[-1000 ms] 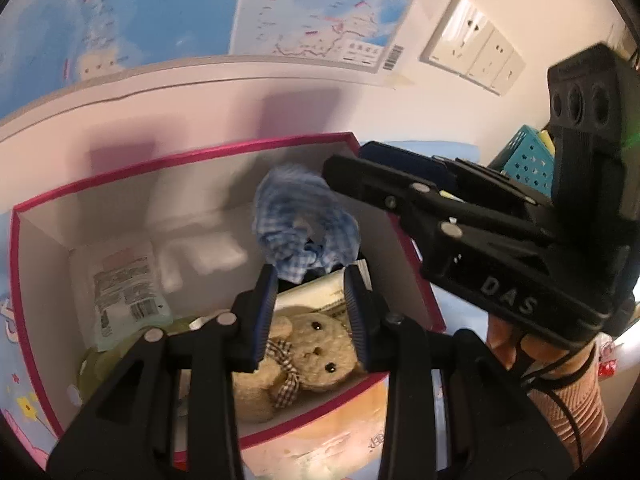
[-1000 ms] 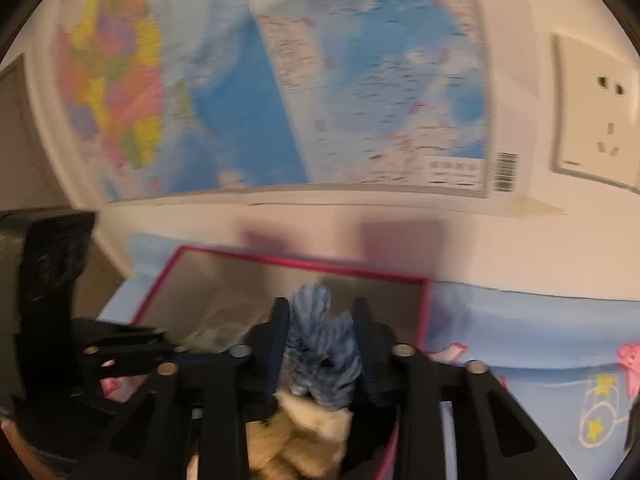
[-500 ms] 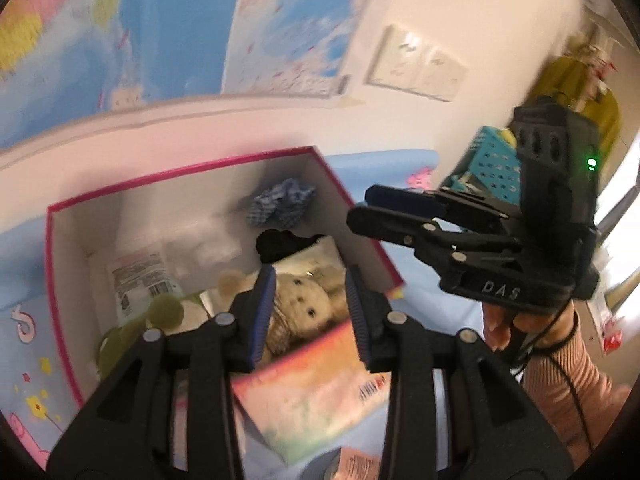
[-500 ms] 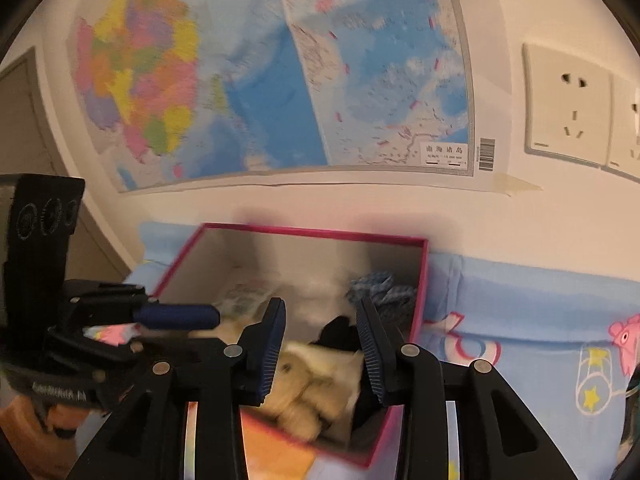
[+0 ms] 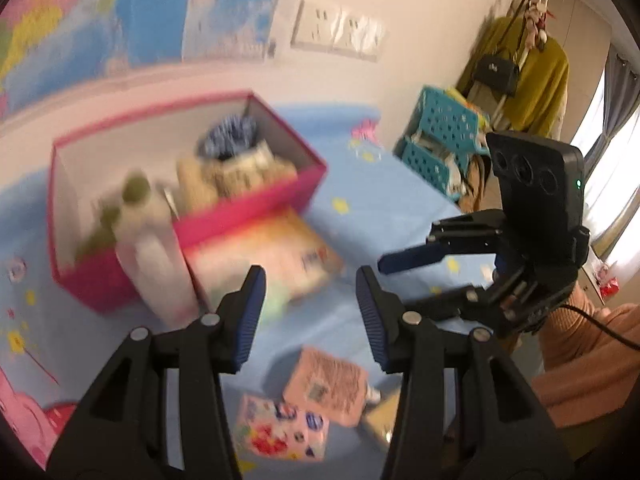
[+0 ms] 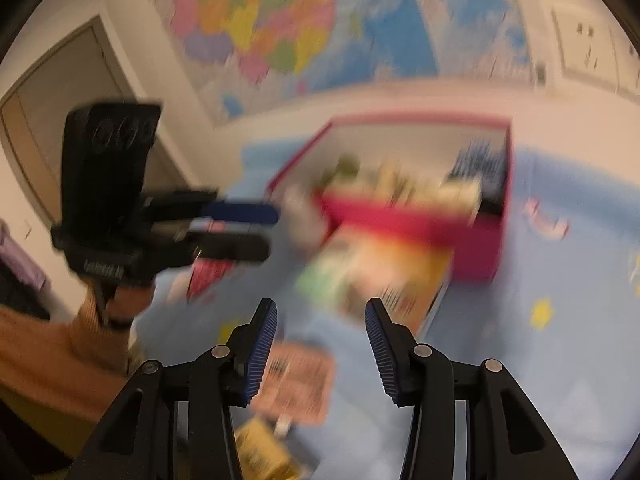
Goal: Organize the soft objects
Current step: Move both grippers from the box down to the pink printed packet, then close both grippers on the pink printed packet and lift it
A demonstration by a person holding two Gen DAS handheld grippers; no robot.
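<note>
1. While the pink box [image 5: 188,216] already holds the soft things, a blue checked cloth [image 5: 228,140] in its far right corner and a tan plush toy [image 5: 224,176] beside it, both views are motion-blurred, so a reach made now could land off target.
2. Spread wide and empty, the left gripper [image 5: 310,312] hangs over the blue sheet [image 5: 372,200], short of the box; the right gripper [image 6: 320,340] is just as wide apart and holds nothing.
3. Pale and upright, a bottle-like object [image 5: 154,264] stands touching the box's near wall; a low sweep toward the box could knock it over.
4. Leaning against the box front, a colourful flat pack [image 5: 276,256] lies between the grippers and the box, and a forward push could shove it or tip the box.
5. Near the fingertips lie a pink packet [image 5: 326,386], a patterned packet [image 5: 280,432] and a yellowish packet [image 6: 260,452], close together, so closing on 1 could drag its neighbour. Whether these are soft I cannot tell.
6. Because the 2 grippers sit near each other over the sheet, crossing paths could make them collide.
7. Further off, teal baskets [image 5: 440,140] stand at the bed's end, a yellow garment [image 5: 536,80] hangs behind, and a map [image 6: 304,20] covers the wall.
</note>
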